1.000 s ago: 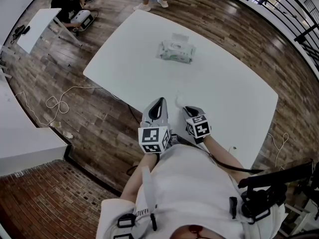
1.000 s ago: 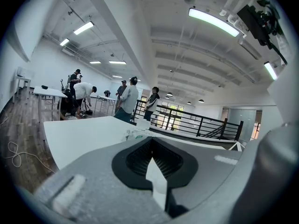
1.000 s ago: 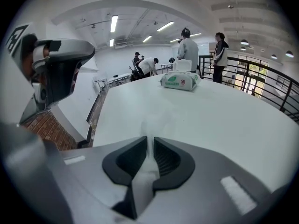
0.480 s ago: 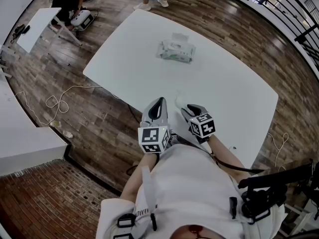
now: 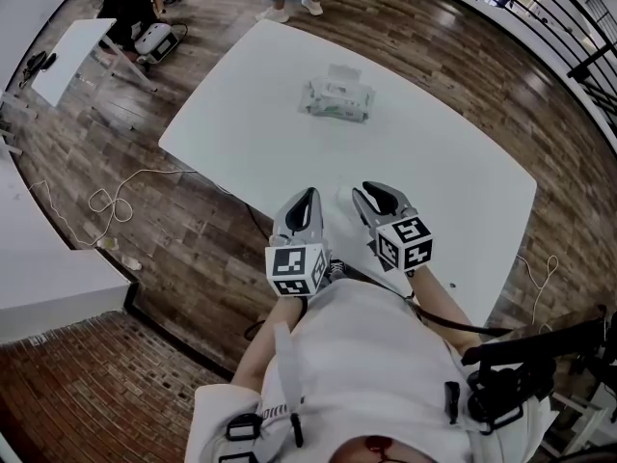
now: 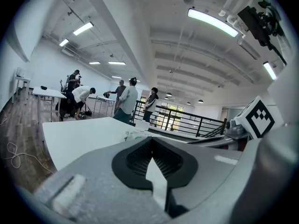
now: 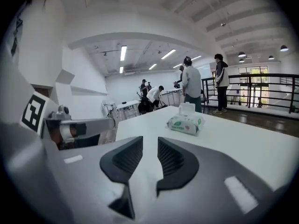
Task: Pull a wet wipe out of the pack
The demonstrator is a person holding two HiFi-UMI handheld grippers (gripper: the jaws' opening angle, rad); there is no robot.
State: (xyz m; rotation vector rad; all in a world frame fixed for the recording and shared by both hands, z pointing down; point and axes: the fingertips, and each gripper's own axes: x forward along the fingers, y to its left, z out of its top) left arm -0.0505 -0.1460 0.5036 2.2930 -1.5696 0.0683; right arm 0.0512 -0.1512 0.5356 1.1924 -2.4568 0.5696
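Wet-wipe pack (image 5: 339, 98) lying toward far side of white surface (image 5: 463, 191), well apart from both tools. Left tool (image 5: 308, 195) with jaws together, empty. Right tool (image 5: 377, 191) partly open (jaws just closing somewhat), nothing between them.

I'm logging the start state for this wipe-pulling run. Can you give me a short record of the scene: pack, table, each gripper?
pack: wet wipe pack lies on the far part of the white table, a white flap standing up on top
left gripper: jaws together, empty, at the near table edge
right gripper: jaws apart, just been closing partway, nothing between them
contact: neither gripper touches the pack
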